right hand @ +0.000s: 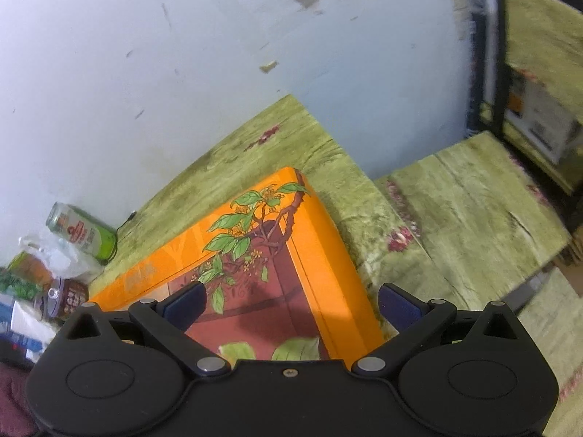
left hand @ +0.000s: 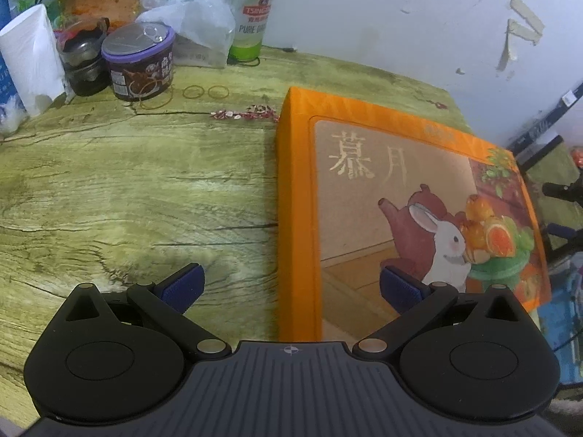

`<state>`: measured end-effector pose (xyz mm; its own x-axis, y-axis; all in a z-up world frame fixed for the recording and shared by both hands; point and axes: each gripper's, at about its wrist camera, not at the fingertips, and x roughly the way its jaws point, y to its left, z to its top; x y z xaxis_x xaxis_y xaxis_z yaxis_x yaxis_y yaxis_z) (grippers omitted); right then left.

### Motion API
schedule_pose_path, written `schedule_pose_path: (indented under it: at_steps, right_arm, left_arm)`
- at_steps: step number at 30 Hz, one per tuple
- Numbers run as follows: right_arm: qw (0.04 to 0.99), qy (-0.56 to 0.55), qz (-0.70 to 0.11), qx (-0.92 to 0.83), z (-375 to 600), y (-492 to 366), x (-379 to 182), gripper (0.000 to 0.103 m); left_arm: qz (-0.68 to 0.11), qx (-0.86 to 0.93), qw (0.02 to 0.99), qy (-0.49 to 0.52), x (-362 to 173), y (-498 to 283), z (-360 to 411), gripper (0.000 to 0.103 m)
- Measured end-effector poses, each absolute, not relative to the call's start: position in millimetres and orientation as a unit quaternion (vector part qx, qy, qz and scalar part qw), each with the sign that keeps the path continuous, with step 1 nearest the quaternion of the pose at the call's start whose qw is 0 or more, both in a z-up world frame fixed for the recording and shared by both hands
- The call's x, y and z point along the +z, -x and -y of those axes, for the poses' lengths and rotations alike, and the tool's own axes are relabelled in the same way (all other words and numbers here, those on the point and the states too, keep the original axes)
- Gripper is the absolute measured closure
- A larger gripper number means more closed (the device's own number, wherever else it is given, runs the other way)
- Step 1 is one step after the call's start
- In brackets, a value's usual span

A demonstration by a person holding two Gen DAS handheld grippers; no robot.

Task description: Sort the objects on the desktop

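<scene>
Green wood-grain surface (left hand: 127,182) against a scuffed white wall (right hand: 145,73). Orange gift box (left hand: 364,182) under both claws: left claw (left hand: 291,287) spread wide astride its left edge, right claw (right hand: 291,304) spread wide over its corner, gripping nothing.

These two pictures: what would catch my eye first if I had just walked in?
The big flat orange gift box with a white rabbit and teapot painted on its lid, lying on the right of the green wood-grain table. Next, the clutter at the far left corner by the wall: a green and silver beer can and a purple-rimmed pull-tab food tin.
</scene>
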<state>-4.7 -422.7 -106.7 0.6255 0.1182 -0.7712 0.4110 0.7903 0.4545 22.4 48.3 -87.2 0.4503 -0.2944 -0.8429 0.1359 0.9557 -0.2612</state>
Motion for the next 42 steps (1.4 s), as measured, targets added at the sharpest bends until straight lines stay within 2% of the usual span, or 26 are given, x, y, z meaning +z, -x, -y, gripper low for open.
schedule_pose_path:
  at_steps: [6,12,21,24,28,32,42]
  right_arm:
    - [0.849,-0.286,-0.432,-0.104,391,31,-77,0.001]
    - [0.863,-0.262,-0.408,-0.140,379,51,-38,0.001]
    - [0.917,-0.168,-0.329,-0.148,381,45,71,0.001]
    - [0.931,-0.169,-0.293,-0.135,384,42,97,0.001]
    - [0.944,-0.176,-0.258,-0.104,388,33,118,0.001]
    - [0.950,-0.182,-0.243,-0.068,396,17,111,0.001]
    - [0.928,-0.233,-0.290,-0.025,447,-25,28,0.001]
  left_arm:
    - [-0.503,-0.158,0.841,0.124,-98,-11,-62,0.000]
    - [-0.474,-0.203,0.848,0.124,-90,-10,-67,0.000]
    - [-0.385,-0.229,0.875,0.183,-26,-30,-92,0.000]
    - [-0.362,-0.228,0.879,0.209,-6,-34,-101,0.000]
    - [-0.330,-0.206,0.902,0.188,19,-38,-105,0.000]
    - [-0.315,-0.161,0.919,0.173,36,-43,-99,0.000]
    - [-0.325,-0.065,0.935,0.125,48,-73,-45,0.000]
